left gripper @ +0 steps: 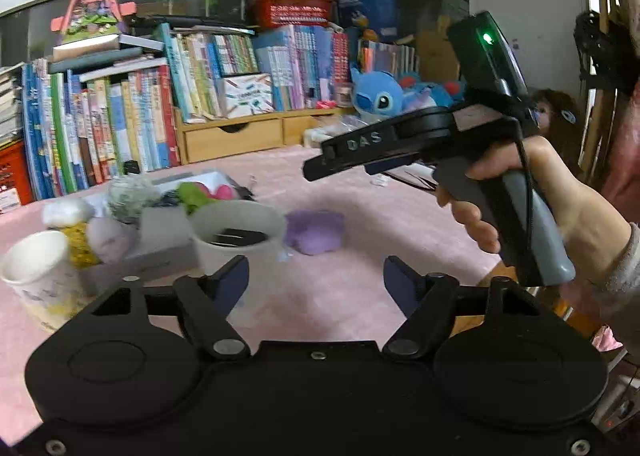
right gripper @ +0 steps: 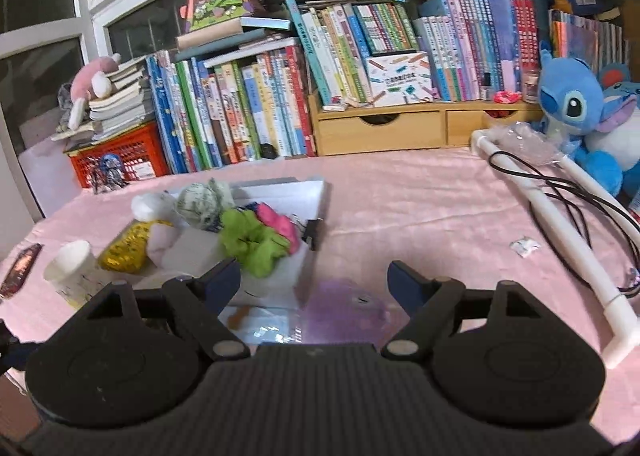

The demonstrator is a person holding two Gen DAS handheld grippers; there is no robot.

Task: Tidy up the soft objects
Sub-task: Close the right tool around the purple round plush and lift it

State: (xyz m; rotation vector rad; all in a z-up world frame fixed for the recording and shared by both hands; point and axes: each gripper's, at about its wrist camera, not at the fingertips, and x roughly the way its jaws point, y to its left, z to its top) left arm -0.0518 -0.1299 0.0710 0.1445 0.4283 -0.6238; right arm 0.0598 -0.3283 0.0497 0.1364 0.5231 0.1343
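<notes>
A purple soft toy [left gripper: 316, 231] lies on the pink tablecloth beside a white cup [left gripper: 236, 234]. In the right wrist view it [right gripper: 344, 310] lies just below and between my open right gripper [right gripper: 314, 282]. A white tray [right gripper: 280, 196] holds a green scrunchie [right gripper: 254, 240], a pink soft piece [right gripper: 280, 224] and a grey-green yarn ball [right gripper: 200, 202]. A yellow soft piece [right gripper: 124, 246] and a pale foam block [right gripper: 188, 250] lie by the tray. My left gripper [left gripper: 316, 276] is open and empty above the cloth. The right gripper [left gripper: 400, 144] shows in the left wrist view, held in a hand.
A second paper cup [right gripper: 70, 266] stands at the left. A white tube with black cables [right gripper: 560, 216] lies at the right. A blue Stitch plush [right gripper: 568, 104], wooden drawers [right gripper: 380, 132] and rows of books [right gripper: 240, 108] line the back.
</notes>
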